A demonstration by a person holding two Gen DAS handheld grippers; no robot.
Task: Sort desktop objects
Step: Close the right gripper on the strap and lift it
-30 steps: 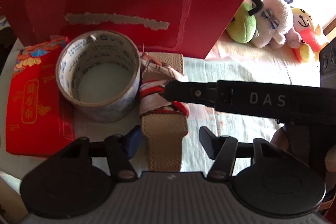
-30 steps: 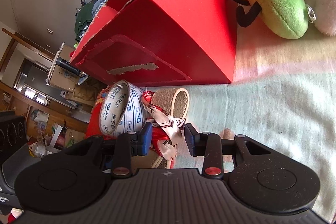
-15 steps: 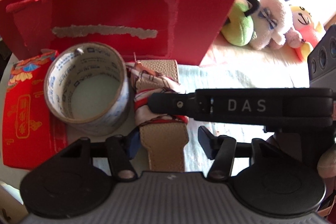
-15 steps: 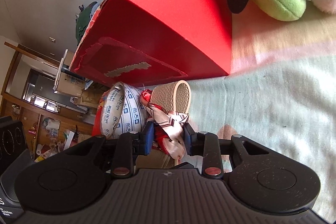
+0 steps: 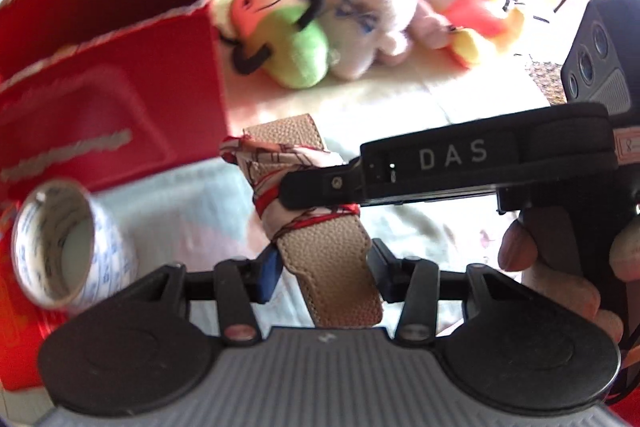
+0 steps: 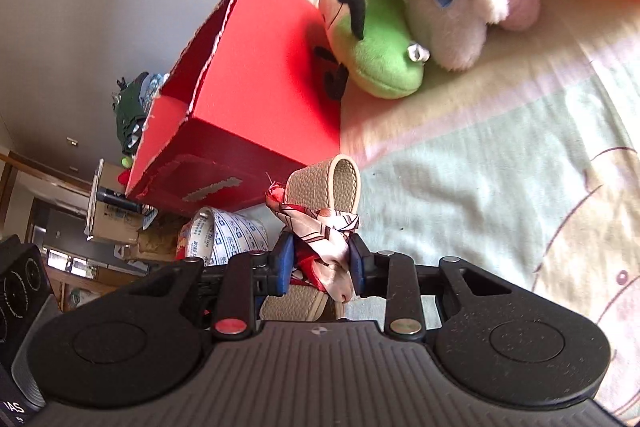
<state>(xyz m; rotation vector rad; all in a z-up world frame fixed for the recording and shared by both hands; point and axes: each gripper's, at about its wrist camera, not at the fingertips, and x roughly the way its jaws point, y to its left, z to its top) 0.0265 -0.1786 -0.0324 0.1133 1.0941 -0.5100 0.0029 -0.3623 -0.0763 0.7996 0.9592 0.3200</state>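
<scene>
1. The right gripper (image 6: 321, 264) pinches the patterned silk scarf (image 6: 320, 235) knotted round a tan leather strap (image 6: 326, 183); both blue pads press into the cloth from either side.
2. The strap is beige pebbled leather with stitched edges, folded into a loop, and the scarf (white with red and dark lines) is tied round its middle. In the right wrist view the loop's rounded end stands just beyond the fingertips, pointing away from them; the other end hangs below the pads.
3. In the left wrist view the left gripper (image 5: 322, 269) is spread wide, with the near end of the strap (image 5: 332, 267) lying between its fingers; whether either finger touches the leather is hard to tell through the blur. The strap's long axis runs from between these fingers away and slightly leftward, and the right gripper's black finger crosses in from the right onto the scarf (image 5: 280, 163).
4. Left of the left fingers, a roll of printed tape (image 5: 60, 243) lies on its side with its open core facing the camera.
5. Beyond it, left of the strap's far end, stands a red cardboard box (image 5: 120, 67) with torn edges.
6. Farthest off, ahead and right of the fingers, plush toys (image 5: 340, 27) lie in a row on the pale cloth (image 6: 500, 167).
</scene>
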